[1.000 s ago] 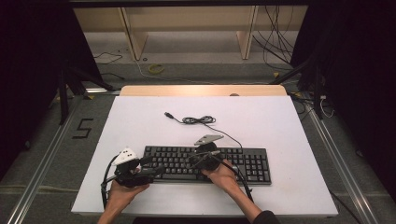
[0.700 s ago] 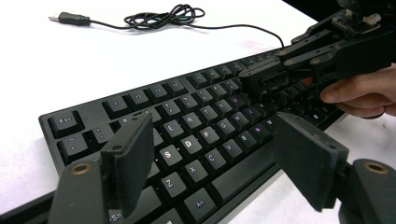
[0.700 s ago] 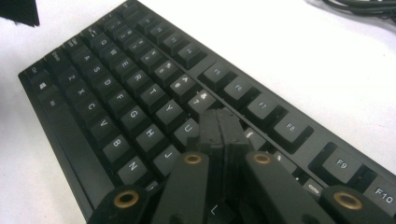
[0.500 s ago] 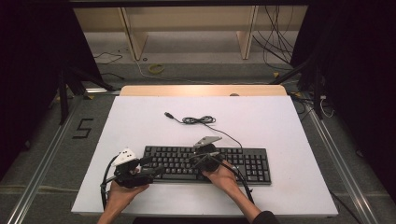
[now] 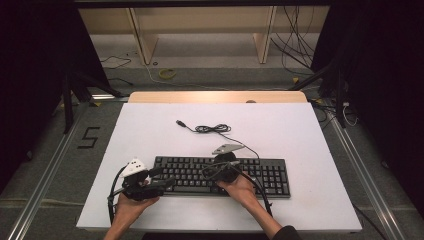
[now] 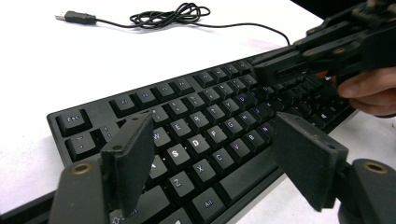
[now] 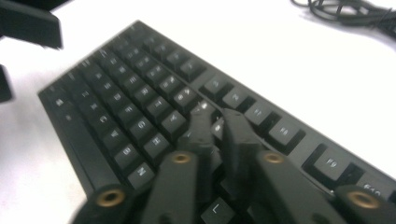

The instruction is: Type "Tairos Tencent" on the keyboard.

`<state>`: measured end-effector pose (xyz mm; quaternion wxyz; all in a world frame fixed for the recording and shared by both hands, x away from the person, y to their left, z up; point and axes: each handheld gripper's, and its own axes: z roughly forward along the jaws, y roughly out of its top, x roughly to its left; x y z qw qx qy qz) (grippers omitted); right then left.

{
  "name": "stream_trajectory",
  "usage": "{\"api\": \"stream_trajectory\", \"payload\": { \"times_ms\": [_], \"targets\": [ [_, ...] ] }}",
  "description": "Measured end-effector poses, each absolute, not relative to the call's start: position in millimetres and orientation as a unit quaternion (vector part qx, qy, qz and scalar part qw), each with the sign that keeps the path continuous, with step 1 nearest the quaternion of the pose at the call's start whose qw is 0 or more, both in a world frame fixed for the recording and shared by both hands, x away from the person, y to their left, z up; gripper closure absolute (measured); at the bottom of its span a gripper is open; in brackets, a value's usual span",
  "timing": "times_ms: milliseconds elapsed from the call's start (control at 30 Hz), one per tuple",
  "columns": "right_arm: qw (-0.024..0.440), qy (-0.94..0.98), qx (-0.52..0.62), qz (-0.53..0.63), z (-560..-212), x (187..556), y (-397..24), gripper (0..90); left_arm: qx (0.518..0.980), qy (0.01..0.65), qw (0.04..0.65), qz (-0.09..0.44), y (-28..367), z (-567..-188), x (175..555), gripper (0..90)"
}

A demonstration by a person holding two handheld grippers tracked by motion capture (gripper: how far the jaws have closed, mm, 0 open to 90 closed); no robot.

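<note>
The right hand-held gripper [image 7: 217,128], jaws nearly together with nothing between them, is pressing a key mid-keyboard [image 5: 220,175], near on the bench [image 5: 300,130]; it should be pressing straight down. The left hand-held gripper [image 6: 219,158] is hovering apart at the left end.

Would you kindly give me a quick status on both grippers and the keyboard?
Left gripper open over keyboard's left end. Right gripper nearly closed, tips at the keys, jaws just opening. USB cable coiled beyond, clear.
</note>
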<state>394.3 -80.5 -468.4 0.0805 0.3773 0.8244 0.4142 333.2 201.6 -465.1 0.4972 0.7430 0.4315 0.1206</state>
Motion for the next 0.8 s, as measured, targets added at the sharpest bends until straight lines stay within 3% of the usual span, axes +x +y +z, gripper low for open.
{"api": "stream_trajectory", "payload": {
  "times_ms": [367, 800],
  "targets": [
    [0.074, 0.815, 0.360, 0.449, -457, 385, -92, 49.4, 0.743, 0.434, 0.495, 0.121, 201, -466, 337, 29.9],
    [0.076, 0.806, 0.355, 0.467, -454, 373, -110, 37.0, 0.750, 0.433, 0.486, 0.119, 191, -464, 348, 42.2]
  ]
}}
